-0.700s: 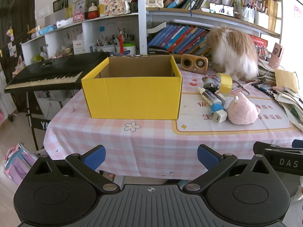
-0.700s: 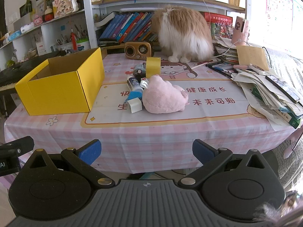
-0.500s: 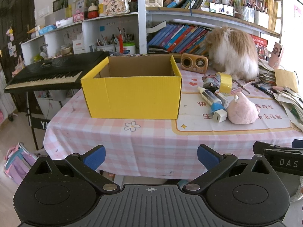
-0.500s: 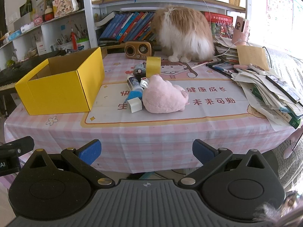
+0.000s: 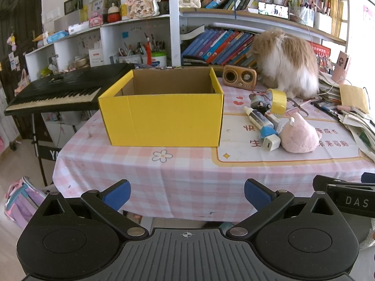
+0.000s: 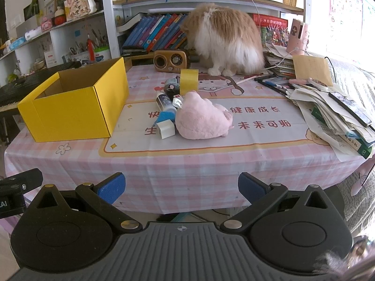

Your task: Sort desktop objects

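Observation:
An open yellow cardboard box stands on the left of the table, nothing visible inside. To its right lies a cluster: a pink plush toy, a white charger plug, a glue tube with a blue cap, a yellow tape roll and a small grey toy car. My left gripper and right gripper hover open before the table's front edge, with nothing between their fingers.
A fluffy cat sits at the table's back beside a wooden radio. Stacked papers and pens fill the right side. A black keyboard stands left of the table. Bookshelves rise behind.

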The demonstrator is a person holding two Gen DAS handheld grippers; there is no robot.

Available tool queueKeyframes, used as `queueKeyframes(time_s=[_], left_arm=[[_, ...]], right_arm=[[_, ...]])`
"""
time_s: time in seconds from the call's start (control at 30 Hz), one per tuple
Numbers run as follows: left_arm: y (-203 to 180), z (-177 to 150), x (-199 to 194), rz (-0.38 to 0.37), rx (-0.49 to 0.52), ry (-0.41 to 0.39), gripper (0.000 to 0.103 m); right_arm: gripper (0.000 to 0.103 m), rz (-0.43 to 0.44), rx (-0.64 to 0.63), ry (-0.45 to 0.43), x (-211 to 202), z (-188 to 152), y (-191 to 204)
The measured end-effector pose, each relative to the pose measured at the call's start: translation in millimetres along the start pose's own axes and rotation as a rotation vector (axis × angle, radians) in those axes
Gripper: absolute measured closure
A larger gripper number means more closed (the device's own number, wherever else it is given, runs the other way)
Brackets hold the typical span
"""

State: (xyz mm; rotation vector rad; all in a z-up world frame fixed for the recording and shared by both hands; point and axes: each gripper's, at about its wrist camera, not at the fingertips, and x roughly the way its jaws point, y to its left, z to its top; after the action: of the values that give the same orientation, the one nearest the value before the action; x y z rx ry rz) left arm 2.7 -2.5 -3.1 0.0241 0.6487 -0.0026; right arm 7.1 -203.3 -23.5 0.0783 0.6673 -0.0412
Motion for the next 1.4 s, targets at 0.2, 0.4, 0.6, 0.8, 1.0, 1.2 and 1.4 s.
queueKeyframes(time_s=[0.2,0.4,0.6,0.8,1.0,1.2,1.4], left_arm=[[-1.2,0.2,0.4,0.000,0.000,0.002,0.000],[-2.5,-0.2,1.1,0.000,0.000,0.003,0.000],[-5.6,-1.2,4.4,-0.002,0.001,0.010,0.000],[-1.3,0.8,5.5,-0.002,-0.001,0.017,0.000],[-1.0,1.5,7.0,0.006,0.001,0.025,0.000],[-1.3,0.4,8.7,0.003,0.020,0.030,0.000],[-5.0,0.5,9.5,-0.013,0.034,0.026,0.000]], right_arm=[[0.000,0.000,0.000,0.000,0.3,0.3,0.1],[0.000,0.001,0.000,0.001,0.7,0.9,0.0],[0.000,0.001,0.000,0.002,0.1,2.0,0.9],[0.000,0.005,-0.004,0.007,6.3,-1.0,0.5],[0.000,0.008,-0.006,0.009,7.6,-0.8,0.9],[0.000,0.003,-0.006,0.016,8.5,-2.0,1.6],[0.000,0.003,-0.005,0.025,7.9,-3.9,0.1]])
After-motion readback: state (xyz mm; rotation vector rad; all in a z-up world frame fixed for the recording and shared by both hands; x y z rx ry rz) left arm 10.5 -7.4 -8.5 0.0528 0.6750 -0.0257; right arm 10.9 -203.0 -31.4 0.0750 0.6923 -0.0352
